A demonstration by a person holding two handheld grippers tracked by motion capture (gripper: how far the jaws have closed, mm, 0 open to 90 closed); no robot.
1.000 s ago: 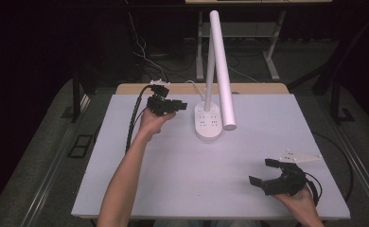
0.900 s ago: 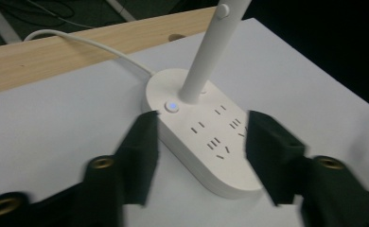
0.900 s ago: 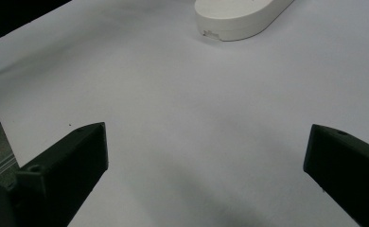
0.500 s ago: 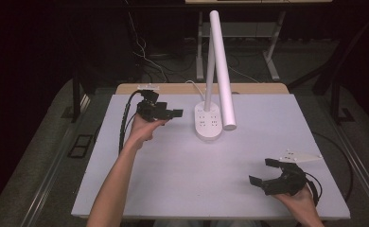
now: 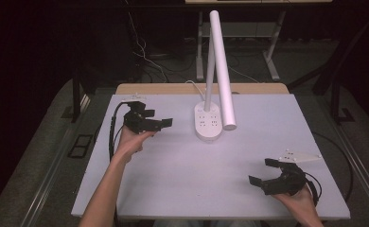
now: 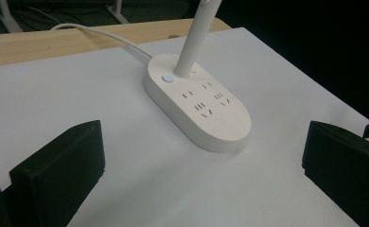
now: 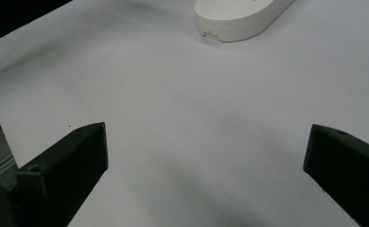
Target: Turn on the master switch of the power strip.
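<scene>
I hold a black two-jaw gripper in each hand over a white table [image 5: 182, 184]. My left gripper [image 5: 160, 123] is raised near the far left part of the table, and its jaws stand wide apart with nothing between them. In the left gripper view, the two black jaws rise at the bottom corners, and straight ahead of them, just past their tips, sits the oval white base [image 6: 199, 106] of a desk lamp. The base carries several socket openings on its top and a small round button [image 6: 168, 78] glowing faintly blue, right beside the foot of the lamp's white stem [image 6: 197, 33]. A white cord [image 6: 102, 35] runs from the far end of the base away across the table toward its wooden edge [image 6: 78, 42].

My right gripper [image 5: 267, 172] rests low near the front right corner of the table, well apart from the lamp. Its jaws are also spread wide and hold nothing. In the right gripper view, bare white table lies between the jaws, and the near end of the lamp base [image 7: 239, 19] shows far ahead, toward the upper right.

From above, the lamp's long white head [image 5: 223, 71] slants down over its base [image 5: 210, 122], between my two grippers. A small grey three-cornered plate [image 5: 300, 156] sits just beyond my right gripper.
</scene>
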